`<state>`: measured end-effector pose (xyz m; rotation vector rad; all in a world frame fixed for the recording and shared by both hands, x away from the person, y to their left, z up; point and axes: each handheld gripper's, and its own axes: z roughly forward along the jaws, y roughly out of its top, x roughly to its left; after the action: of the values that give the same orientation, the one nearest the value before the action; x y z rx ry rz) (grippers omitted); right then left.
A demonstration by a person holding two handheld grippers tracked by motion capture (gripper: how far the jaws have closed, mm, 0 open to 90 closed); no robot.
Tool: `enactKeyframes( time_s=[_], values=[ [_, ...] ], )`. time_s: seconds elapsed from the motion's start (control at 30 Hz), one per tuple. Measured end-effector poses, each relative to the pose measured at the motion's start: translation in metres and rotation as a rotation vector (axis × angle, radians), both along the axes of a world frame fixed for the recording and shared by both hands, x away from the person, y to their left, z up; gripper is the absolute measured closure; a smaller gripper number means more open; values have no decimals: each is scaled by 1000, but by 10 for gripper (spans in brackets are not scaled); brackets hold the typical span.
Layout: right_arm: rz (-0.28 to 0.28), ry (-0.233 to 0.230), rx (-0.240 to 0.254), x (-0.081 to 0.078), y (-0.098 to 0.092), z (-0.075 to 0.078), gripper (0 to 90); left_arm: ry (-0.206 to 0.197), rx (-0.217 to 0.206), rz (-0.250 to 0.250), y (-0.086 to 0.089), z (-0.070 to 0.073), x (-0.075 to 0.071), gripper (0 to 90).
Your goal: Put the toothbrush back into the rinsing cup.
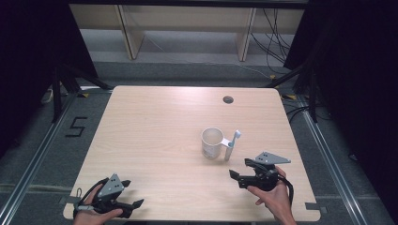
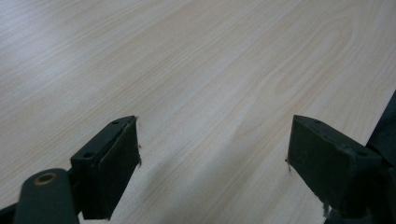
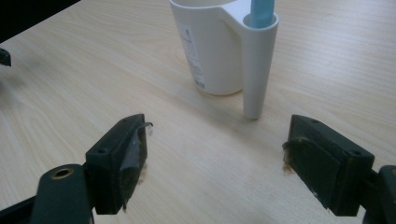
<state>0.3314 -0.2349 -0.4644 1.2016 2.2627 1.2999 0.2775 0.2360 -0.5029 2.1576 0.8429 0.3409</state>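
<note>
A white cup [image 1: 212, 143] [image 3: 210, 46] stands right of the table's middle. A hollow tube-shaped handle [image 1: 228, 149] [image 3: 257, 70] on its right side holds a light blue toothbrush [image 1: 236, 137] [image 3: 261, 11] upright. My right gripper [image 1: 238, 171] [image 3: 215, 158] hovers low over the wood just in front of the cup, open, with nothing between its jaws. My left gripper [image 1: 133, 194] [image 2: 212, 154] rests at the front left corner, jaws wide open over bare wood.
The light wooden table [image 1: 155, 131] has a round cable hole [image 1: 228, 99] near its far edge. Black frame legs stand at both far sides, and cables lie on the grey floor beyond the table.
</note>
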Motion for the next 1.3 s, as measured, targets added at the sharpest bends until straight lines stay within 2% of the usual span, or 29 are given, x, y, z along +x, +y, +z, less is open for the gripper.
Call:
enactKeyframes(
  time_s=[0.03, 0.07, 0.1, 0.17, 0.2, 0.33, 0.37, 0.4, 0.43, 0.47, 0.5, 0.53, 0.57, 0.6, 0.63, 0.67, 0.73, 0.77, 0.83, 0.87, 0.93, 0.97, 1.07, 1.1, 1.13, 1.17, 1.2, 1.23, 1.3],
  values=[
    [0, 0, 0, 0, 0, 0, 217, 0, 0, 0, 0, 0, 0, 161],
    [-3, 27, 25, -2, 2, 0, 217, -5, 3, -2, 0, 0, 0, 161],
    [1, 8, 3, -3, 0, 0, 217, -8, 6, 0, 0, 0, 0, 160],
    [10, 16, 21, -4, 0, -2, 216, -4, 2, -2, 0, 0, 0, 160],
    [-2, 8, -2, -6, -2, -2, 214, -2, 2, -3, -1, 0, 0, 161],
    [9, 18, 2, -8, -3, -4, 213, -3, 3, -3, -1, 0, 0, 161],
    [-11, 41, 27, -10, -1, -6, 212, -4, 4, -1, -1, 0, 0, 161],
    [-8, 52, 12, -12, -2, -5, 212, -7, -2, -4, -1, 0, 0, 161],
    [-1, 23, -6, -11, -4, -6, 212, -4, 5, -1, -1, 0, 0, 161],
    [12, 15, 9, -10, -4, -8, 211, -4, 6, -3, -1, 0, 0, 161],
    [-10, 60, 15, -15, -2, -8, 210, -5, 4, -4, -1, 0, 0, 160],
    [-10, 56, 20, -15, -2, -9, 210, -7, 6, -2, -1, 0, -1, 161],
    [8, 36, -5, -16, -4, -11, 204, -6, -1, -8, 0, 0, 0, 160],
    [8, 36, -5, -16, -4, -11, 204, -6, -1, -8, 0, 0, 0, 160],
    [-5, 54, -10, -18, -4, -11, 204, -2, 4, -6, 0, 0, 0, 160],
    [-11, 79, 10, -21, -3, -14, 204, -2, 4, -6, 0, 0, 0, 160],
    [-4, 65, 4, -21, -3, -15, 203, -5, 3, -6, 0, 0, 0, 160],
    [4, 81, -13, -24, -5, -15, 202, -7, 4, -3, -1, 1, -1, 160],
    [9, 54, -39, -24, -6, -16, 202, -7, -1, -5, -1, 0, 0, 160],
    [5, 82, -20, -26, -5, -16, 202, -5, 6, -1, -1, 0, -1, 161],
    [15, 73, -32, -26, -6, -17, 202, -5, 7, -3, -1, 0, -1, 161],
    [12, 92, -23, -27, -6, -17, 201, -7, -2, -5, -1, 0, 0, 160],
    [19, 91, -54, -30, -8, -20, 201, -2, 4, -3, 0, 0, 0, 160],
    [9, 107, -40, -31, -6, -21, 201, -4, 3, -1, -1, 0, -1, 161],
    [24, 115, -44, -32, -7, -21, 201, -5, 4, -6, -1, 0, 0, 160],
    [18, 100, -55, -33, -7, -21, 201, -6, 5, -3, -1, 0, -1, 160],
    [-5, 123, -33, -36, -5, -21, 201, -6, 5, -3, -1, 0, -1, 160],
    [25, 105, -56, -34, -7, -22, 201, -3, 8, -5, -1, 0, -1, 160],
    [18, 112, -62, -36, -7, -22, 201, -3, 6, -3, -2, 0, -1, 160]
  ],
)
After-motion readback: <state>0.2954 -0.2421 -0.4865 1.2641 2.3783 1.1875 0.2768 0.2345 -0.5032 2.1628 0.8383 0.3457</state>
